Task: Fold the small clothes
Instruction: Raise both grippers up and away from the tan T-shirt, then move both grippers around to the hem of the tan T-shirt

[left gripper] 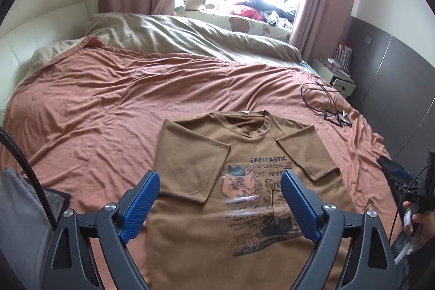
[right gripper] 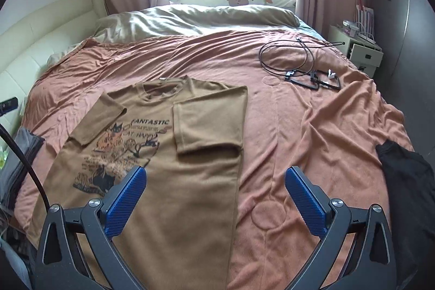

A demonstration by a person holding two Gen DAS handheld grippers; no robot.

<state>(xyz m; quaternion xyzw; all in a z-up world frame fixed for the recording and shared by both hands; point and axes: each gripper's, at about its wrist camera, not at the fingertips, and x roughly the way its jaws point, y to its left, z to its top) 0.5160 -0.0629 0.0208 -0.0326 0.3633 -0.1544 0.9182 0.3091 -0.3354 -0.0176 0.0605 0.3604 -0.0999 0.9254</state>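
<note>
A brown T-shirt [left gripper: 190, 154] with a cat print lies face up on the orange bed cover [left gripper: 108, 99], collar towards the window. Both of its sides are folded inward, with the sleeves lying over the front. My left gripper [left gripper: 220, 177] hovers over the shirt's lower half, open, with nothing between its blue pads [left gripper: 141, 203]. In the right wrist view the T-shirt [right gripper: 190, 195] sits left of centre. My right gripper [right gripper: 216, 171] is open above the shirt's folded right edge and the bare bed cover [right gripper: 285, 127], holding nothing.
Black cables with small frames [right gripper: 307, 69] lie on the cover at the far right. A black garment [right gripper: 405, 181] is at the right edge of the bed. Grey clothes [right gripper: 21, 154] sit at the left. A beige duvet [left gripper: 190, 34] is bunched up by the window.
</note>
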